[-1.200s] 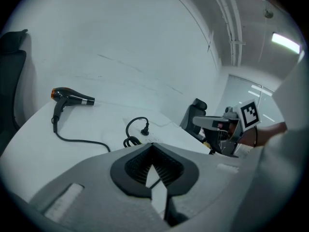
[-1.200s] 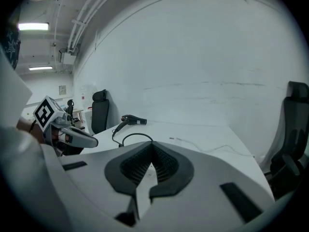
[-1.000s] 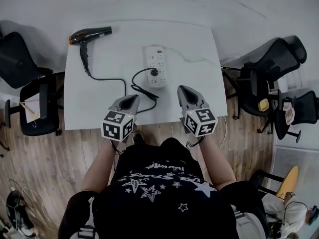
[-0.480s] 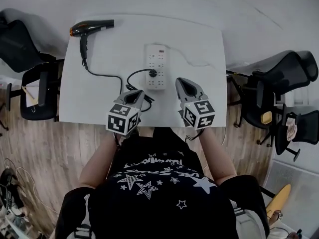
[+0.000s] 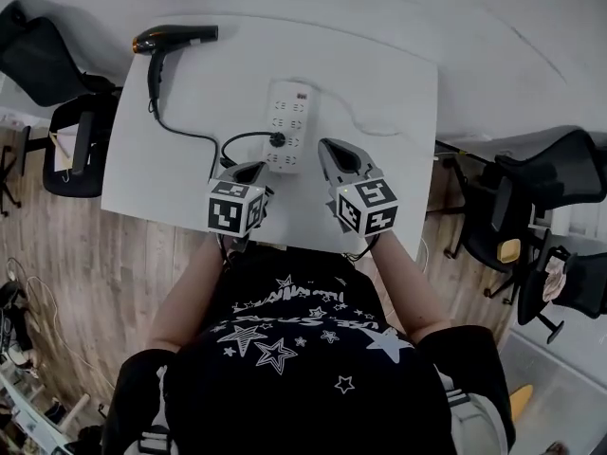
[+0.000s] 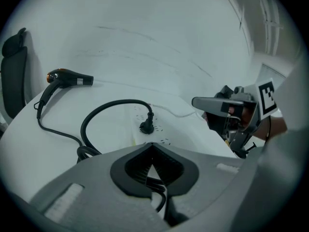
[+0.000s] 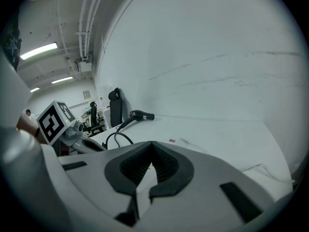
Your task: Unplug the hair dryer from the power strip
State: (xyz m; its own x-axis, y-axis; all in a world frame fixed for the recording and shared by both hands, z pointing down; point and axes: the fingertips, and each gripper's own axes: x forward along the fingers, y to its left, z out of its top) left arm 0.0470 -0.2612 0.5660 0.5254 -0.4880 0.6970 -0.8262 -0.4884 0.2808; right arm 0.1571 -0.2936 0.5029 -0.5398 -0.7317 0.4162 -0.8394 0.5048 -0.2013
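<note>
At the far left corner of the white table (image 5: 379,83) lies the hair dryer (image 5: 175,38), flat on its side. Its barrel runs along the table's far edge, the black nozzle pointing toward the person's right and the copper-tinted rear end toward the left corner. Its handle reaches back toward the person. From the foot of the handle the black cord (image 5: 185,133) runs toward the near edge, bunches into loops and arcs back up to the plug (image 5: 277,140). The plug is seated in the near left part of the white power strip (image 5: 289,126). The strip lies mid-table, its long axis running away from the person and a red mark at its far end.

Just beside the strip's near left corner hovers the left gripper (image 5: 252,169), over the cord's loops. In the left gripper view its jaws meet at the tips (image 6: 153,145). A bit of cord shows through the gap behind them, and I cannot tell whether it is touched. The plug (image 6: 147,126) stands just beyond.

Near the strip's right side is the right gripper (image 5: 332,148), its jaws closed on nothing (image 7: 152,145).

Black office chairs (image 5: 43,50) stand on the wooden floor (image 5: 95,273) to either side.
</note>
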